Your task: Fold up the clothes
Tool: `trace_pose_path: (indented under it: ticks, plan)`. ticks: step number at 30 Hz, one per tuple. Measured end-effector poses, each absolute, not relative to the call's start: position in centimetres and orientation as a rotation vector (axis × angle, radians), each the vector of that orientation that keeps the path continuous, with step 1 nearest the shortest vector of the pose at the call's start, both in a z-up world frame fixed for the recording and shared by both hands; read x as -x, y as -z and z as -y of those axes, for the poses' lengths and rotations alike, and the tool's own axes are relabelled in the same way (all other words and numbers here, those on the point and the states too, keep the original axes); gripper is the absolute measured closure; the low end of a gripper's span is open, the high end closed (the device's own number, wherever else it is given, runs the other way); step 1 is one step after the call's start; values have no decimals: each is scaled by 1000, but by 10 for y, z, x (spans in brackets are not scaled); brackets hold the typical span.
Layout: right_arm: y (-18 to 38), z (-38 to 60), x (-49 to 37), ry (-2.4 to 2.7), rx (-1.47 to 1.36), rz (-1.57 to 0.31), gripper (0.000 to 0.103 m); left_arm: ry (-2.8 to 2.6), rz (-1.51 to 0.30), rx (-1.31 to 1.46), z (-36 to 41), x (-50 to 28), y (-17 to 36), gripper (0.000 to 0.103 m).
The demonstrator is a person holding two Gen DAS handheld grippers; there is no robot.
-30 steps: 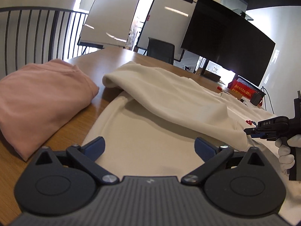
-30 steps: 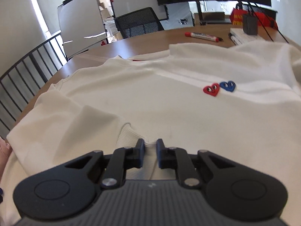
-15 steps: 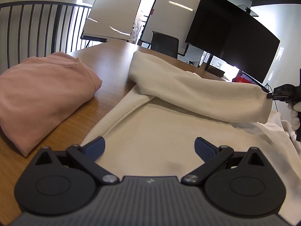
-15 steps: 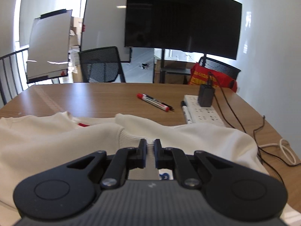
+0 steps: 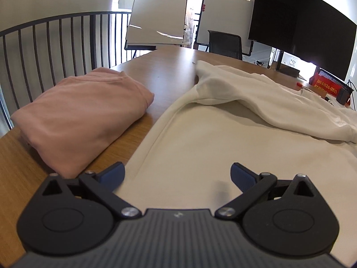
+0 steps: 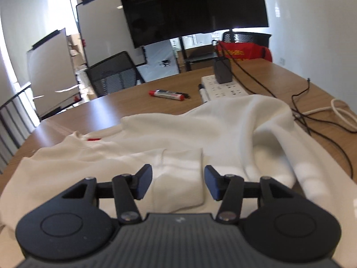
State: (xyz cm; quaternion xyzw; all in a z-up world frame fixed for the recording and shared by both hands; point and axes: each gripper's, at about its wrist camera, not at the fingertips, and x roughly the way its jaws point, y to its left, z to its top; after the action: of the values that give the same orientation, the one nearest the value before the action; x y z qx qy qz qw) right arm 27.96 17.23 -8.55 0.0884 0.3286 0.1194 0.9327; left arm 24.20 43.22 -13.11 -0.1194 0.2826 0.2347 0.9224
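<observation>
A cream sweatshirt (image 5: 200,151) lies spread on the wooden table (image 5: 169,71), one sleeve (image 5: 279,105) folded across its body. In the right wrist view the sweatshirt (image 6: 169,138) fills the foreground and the sleeve's ribbed cuff (image 6: 180,178) lies loose between the fingers. My right gripper (image 6: 178,182) is opening, its pads clear of the cuff. My left gripper (image 5: 177,175) hovers open over the sweatshirt's near edge with nothing between its fingers. A folded pink garment (image 5: 82,114) rests to the left.
A metal railing (image 5: 55,44) runs behind the table's left side. Beyond the sweatshirt lie a red-capped marker (image 6: 167,95), a white power strip (image 6: 225,88) with a dark adapter (image 6: 223,71) and trailing cables (image 6: 323,120). A chair (image 6: 113,76), whiteboards and a large dark screen (image 5: 296,22) stand behind.
My right gripper carried the sleeve cuff across the sweatshirt toward the right, then opened and let it go; the sleeve now lies folded over the body. The left gripper stayed open, nearly still.
</observation>
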Motion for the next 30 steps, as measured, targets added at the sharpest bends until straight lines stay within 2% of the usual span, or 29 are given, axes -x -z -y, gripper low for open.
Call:
trace_pose_path:
  ticks: [5, 8, 12, 14, 15, 16, 18, 19, 25, 30]
  plan:
    - [105, -178, -263, -214, -148, -728, 44, -517, -507, 238, -431, -234, 126, 1]
    - [126, -161, -270, -203, -283, -790, 44, -514, -486, 256, -434, -231, 126, 1]
    - [137, -150, -277, -222, -351, -770, 45, -501, -491, 293, -438, -231, 127, 1]
    - [138, -155, -282, -207, -331, -765, 51, -493, -499, 307, -440, -232, 128, 1]
    - [138, -158, -284, -200, -321, -763, 62, -491, -501, 313, -441, -232, 128, 1]
    - [139, -160, -286, -193, -310, -761, 81, -488, -503, 318, -441, -232, 129, 1]
    - [135, -164, -285, -189, -317, -731, 96, -484, -506, 328, -443, -231, 129, 1]
    - [133, -165, -284, -190, -316, -710, 99, -486, -504, 331, -443, -231, 129, 1]
    - [99, -146, -267, -222, -352, -587, 101, -498, -502, 342, -444, -231, 129, 1]
    - [118, -124, -277, -143, -339, -769, 100, -513, -530, 341, -446, -233, 129, 1]
